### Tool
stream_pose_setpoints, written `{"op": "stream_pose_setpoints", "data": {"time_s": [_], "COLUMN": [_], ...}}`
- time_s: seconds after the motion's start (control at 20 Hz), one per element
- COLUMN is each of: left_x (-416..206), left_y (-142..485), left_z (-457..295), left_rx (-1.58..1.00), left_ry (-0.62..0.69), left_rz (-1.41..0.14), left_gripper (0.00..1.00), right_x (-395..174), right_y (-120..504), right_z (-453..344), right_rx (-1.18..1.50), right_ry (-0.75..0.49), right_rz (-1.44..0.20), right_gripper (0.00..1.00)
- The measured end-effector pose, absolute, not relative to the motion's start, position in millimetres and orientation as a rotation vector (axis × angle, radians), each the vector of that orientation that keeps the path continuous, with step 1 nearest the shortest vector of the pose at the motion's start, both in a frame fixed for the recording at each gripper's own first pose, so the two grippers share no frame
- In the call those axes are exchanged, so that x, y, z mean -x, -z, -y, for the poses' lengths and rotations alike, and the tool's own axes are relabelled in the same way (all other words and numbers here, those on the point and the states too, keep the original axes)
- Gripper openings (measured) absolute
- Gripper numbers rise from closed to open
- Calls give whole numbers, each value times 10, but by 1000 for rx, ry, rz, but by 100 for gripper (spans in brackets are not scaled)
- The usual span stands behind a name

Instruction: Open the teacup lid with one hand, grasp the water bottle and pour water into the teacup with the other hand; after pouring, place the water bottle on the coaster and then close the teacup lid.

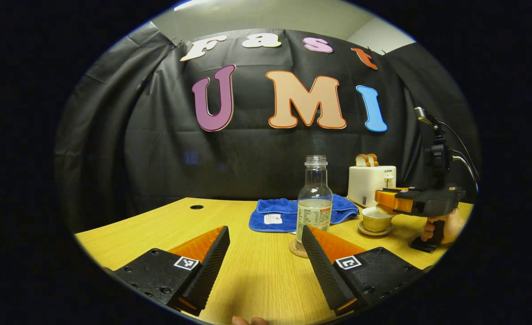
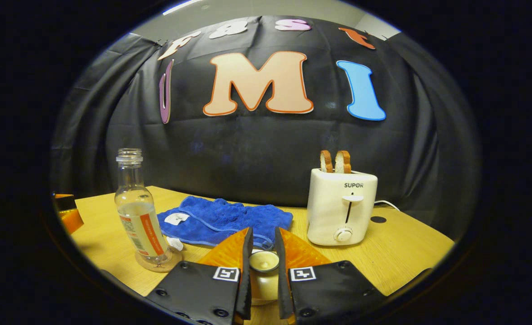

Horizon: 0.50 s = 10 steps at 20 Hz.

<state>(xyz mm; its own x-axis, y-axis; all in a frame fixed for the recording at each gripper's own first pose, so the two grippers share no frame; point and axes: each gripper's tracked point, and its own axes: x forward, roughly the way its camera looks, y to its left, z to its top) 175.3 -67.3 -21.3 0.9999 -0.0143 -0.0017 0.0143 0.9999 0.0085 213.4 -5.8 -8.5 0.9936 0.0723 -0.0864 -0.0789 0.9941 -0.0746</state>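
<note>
An uncapped clear water bottle (image 1: pixel 314 203) (image 2: pixel 139 212), part full, stands on a round coaster (image 1: pixel 296 250) (image 2: pixel 157 265) on the wooden table. My left gripper (image 1: pixel 263 253) is open just in front of it, with nothing between its fingers. To the bottle's right a pale teacup (image 1: pixel 376 220) sits on its saucer (image 1: pixel 374 231). My right gripper (image 2: pixel 263 246) (image 1: pixel 385 201) is shut on the knob of the cream teacup lid (image 2: pixel 263 264) (image 1: pixel 385 209) and holds it close over the cup's rim. In the right gripper view the cup itself is hidden under the lid and fingers.
A blue towel (image 1: pixel 288 212) (image 2: pixel 225 221) lies behind the bottle. A cream toaster (image 1: pixel 371 184) (image 2: pixel 342 205) with two bread slices stands at the back right. A hand (image 1: pixel 446 225) holds the right gripper's handle. The table (image 1: pixel 261 271) has a cable hole (image 1: pixel 197 206).
</note>
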Motion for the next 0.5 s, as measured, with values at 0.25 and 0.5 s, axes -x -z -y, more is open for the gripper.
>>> {"op": "stream_pose_setpoints", "data": {"time_s": [0.25,0.5], "left_x": [-1752,-1757], "left_y": [216,212], "left_z": [674,675], "left_rx": [-8,-8], "left_ry": [13,12], "left_rz": [-2,-3], "left_gripper": [94,94], "right_x": [-2245,-2273], "right_y": [209,354], "right_z": [-33,-101], "right_rx": [99,148], "right_ry": [-94,-113], "right_rz": [-164,-202], "right_gripper": [27,27]}}
